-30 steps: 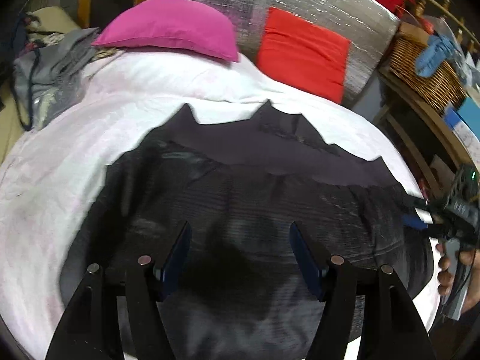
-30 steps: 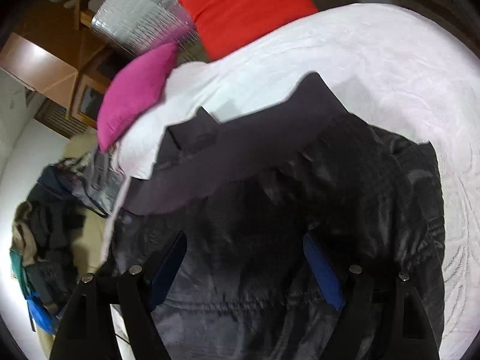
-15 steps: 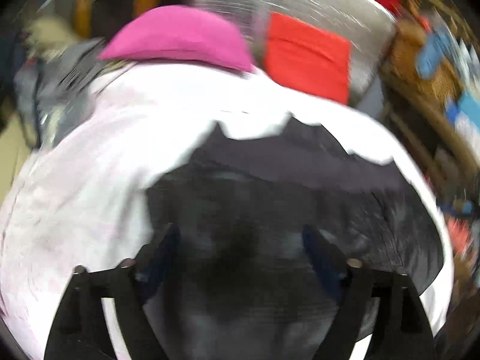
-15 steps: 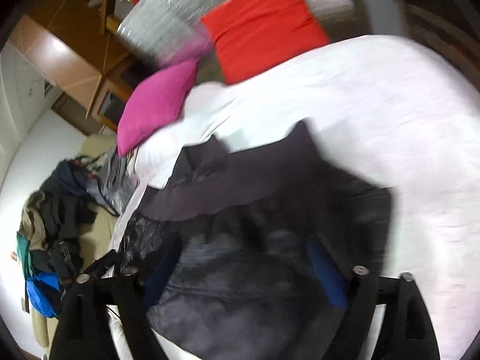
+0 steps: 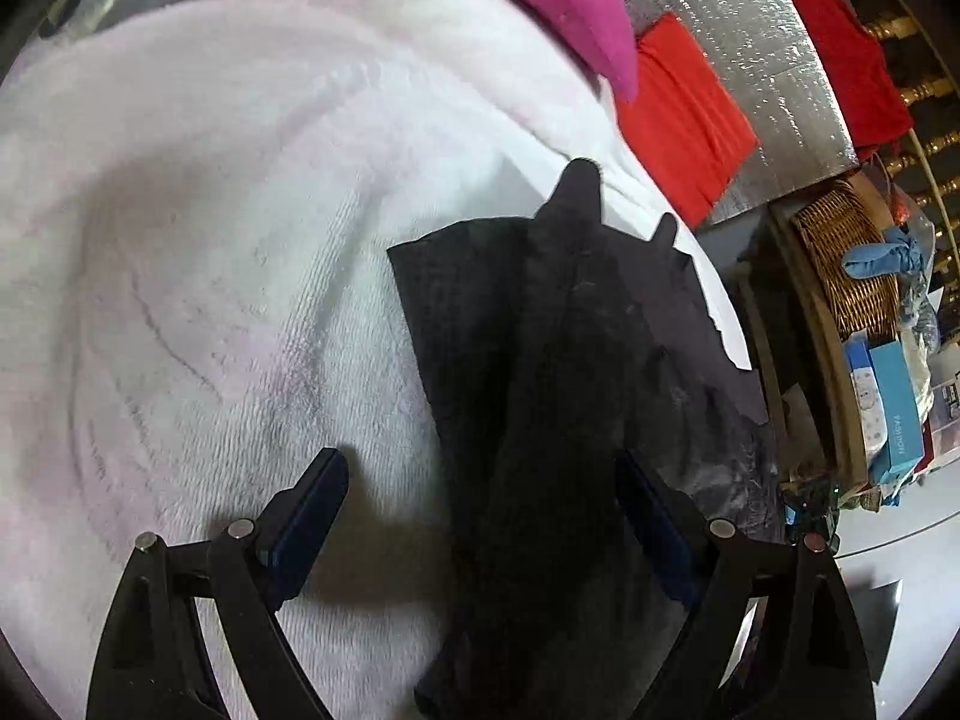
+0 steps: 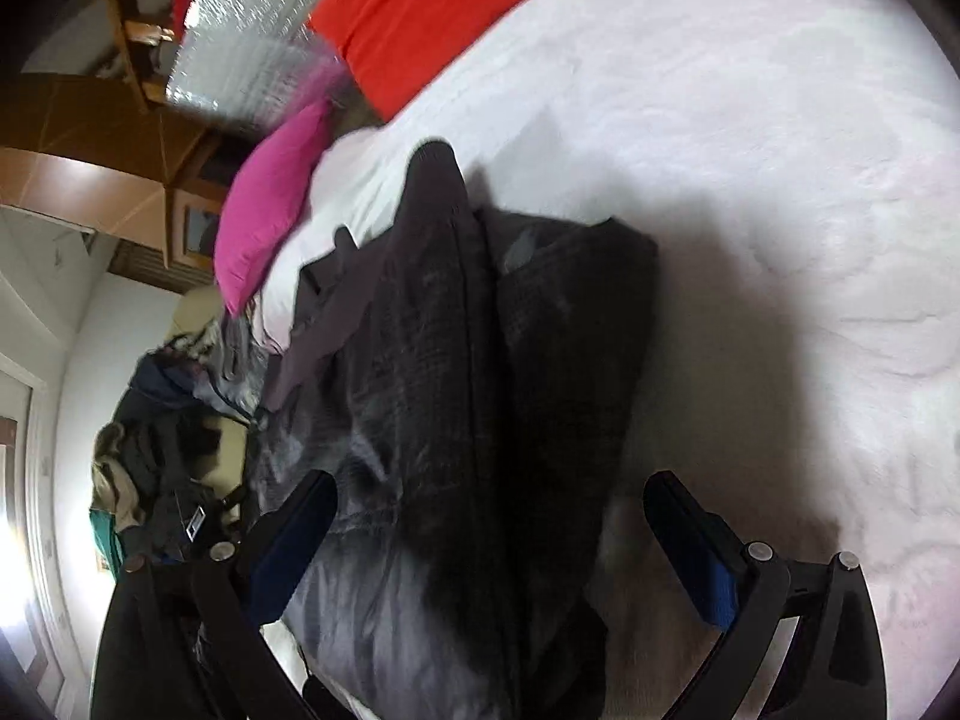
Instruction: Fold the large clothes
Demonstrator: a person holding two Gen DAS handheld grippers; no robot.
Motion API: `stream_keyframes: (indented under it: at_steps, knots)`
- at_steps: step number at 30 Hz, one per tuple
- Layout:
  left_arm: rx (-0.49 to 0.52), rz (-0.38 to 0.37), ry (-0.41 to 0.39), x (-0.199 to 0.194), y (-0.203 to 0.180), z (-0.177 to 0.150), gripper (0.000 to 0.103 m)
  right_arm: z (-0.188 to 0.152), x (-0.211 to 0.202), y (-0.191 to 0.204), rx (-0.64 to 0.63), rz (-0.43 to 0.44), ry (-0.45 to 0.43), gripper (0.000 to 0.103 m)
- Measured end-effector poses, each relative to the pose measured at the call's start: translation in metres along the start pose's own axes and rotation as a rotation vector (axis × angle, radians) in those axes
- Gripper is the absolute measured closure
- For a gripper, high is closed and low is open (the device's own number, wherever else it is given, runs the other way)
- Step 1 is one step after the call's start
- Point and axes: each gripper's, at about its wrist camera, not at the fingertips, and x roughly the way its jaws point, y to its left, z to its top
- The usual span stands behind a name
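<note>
White bedspread (image 5: pixel 210 300) under dark garment (image 5: pixel 540 390); both grippers, left (image 5: pixel 480 516) and right (image 6: pixel 492 546), spread empty, jaws just opened. We pinch opposite edges evenly next.

White bedspread (image 5: pixel 210 252), magenta pillow (image 6: pixel 270 204), red cushion (image 6: pixel 420 6), silver quilted headboard (image 5: pixel 762 90), wicker basket (image 5: pixel 852 264).

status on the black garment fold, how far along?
Done: the dark garment lies on the white bedspread gathered into a narrow, layered strip, so at least one lengthwise fold seems in. In hand: nothing; the left gripper and right gripper straddle opposite edges, jaws wide after just opening, not pressing cloth. Left: probably folding the strip across and squaring the uneven far end.
</note>
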Motion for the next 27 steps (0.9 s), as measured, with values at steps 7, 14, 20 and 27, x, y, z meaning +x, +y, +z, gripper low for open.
stream_keyframes:
  at_steps: [7, 14, 20, 27]
  knots:
    - [0.039, 0.016, 0.051, 0.025, -0.018, 0.002, 0.058, 0.002, 0.006, 0.015, -0.074, -0.074, 0.026, 0.051]
    - [0.085, 0.082, 0.059, 0.041, -0.044, 0.003, 0.039, 0.009, 0.012, 0.023, -0.096, -0.123, 0.050, 0.045]
    - [0.115, 0.105, -0.001, 0.028, -0.069, 0.002, 0.087, 0.005, -0.020, 0.071, -0.226, -0.161, 0.006, 0.085]
    - [0.219, 0.067, -0.153, -0.035, -0.139, 0.007, 0.090, 0.008, -0.091, 0.166, -0.406, -0.158, -0.126, 0.088]
